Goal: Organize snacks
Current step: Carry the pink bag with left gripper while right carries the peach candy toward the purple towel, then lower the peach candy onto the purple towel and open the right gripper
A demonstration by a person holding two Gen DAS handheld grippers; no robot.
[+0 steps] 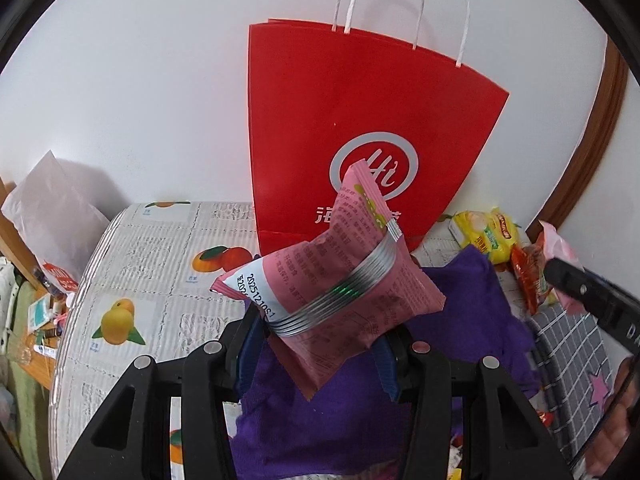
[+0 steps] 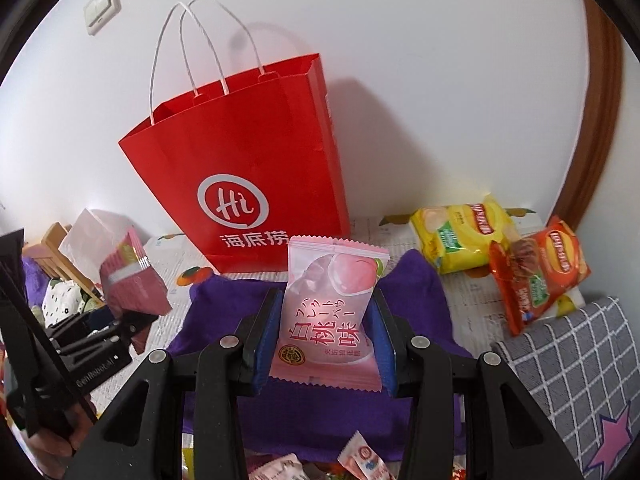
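My left gripper [image 1: 320,344] is shut on a pink snack packet [image 1: 336,280], held tilted, back side showing, above a purple cloth [image 1: 472,300]; it also shows in the right wrist view [image 2: 132,280]. My right gripper [image 2: 326,320] is shut on a pink peach-flavour packet [image 2: 328,300], held upright above the purple cloth [image 2: 416,284]. A red paper bag [image 1: 360,120] with white handles stands open against the wall behind both grippers; it also shows in the right wrist view [image 2: 248,168].
A yellow chip bag [image 2: 464,232] and a red-orange chip bag [image 2: 540,272] lie at the right on the fruit-print tablecloth [image 1: 152,280]. A grey checked cushion [image 2: 572,368] sits at the right. Small snack packets [image 2: 360,458] lie at the near edge. Clutter lies left of the table.
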